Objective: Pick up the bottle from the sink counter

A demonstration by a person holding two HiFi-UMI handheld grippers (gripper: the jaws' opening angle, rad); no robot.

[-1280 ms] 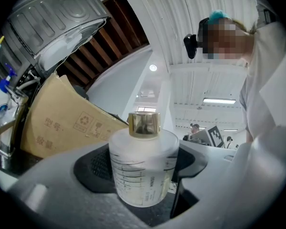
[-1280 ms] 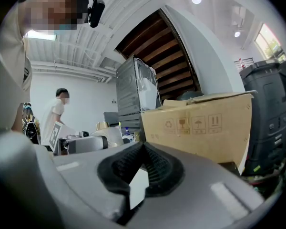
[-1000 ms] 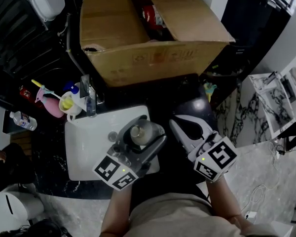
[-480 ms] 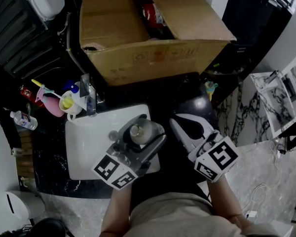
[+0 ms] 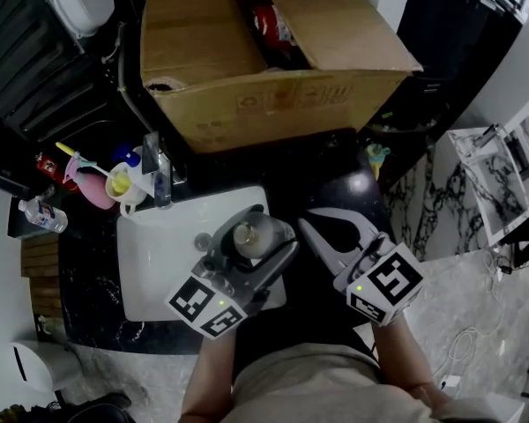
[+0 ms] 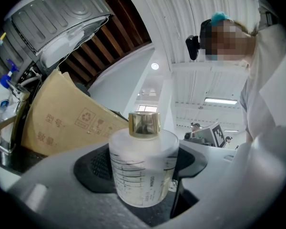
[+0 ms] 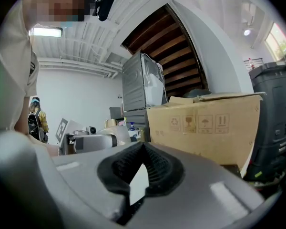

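A frosted round bottle [image 6: 142, 168] with a gold cap [image 6: 144, 124] stands upright between the jaws of my left gripper [image 5: 249, 239], which is shut on its body. In the head view the bottle [image 5: 247, 234] hangs above the right part of the white sink [image 5: 150, 267]. My right gripper [image 5: 322, 225] sits beside it to the right, over the dark counter [image 5: 322, 170]. Its ribbed jaws are shut tip to tip with nothing between them, as the right gripper view shows [image 7: 142, 148].
A large open cardboard box [image 5: 247, 55] fills the counter behind the sink. A tap [image 5: 161, 176], a spray bottle [image 5: 128, 161], cups and brushes [image 5: 93, 183] crowd the sink's far left corner. A small clear bottle [image 5: 40, 214] lies at the far left.
A dark figure at the left edge has gone out of view. Both grippers and the held bottle have barely moved.
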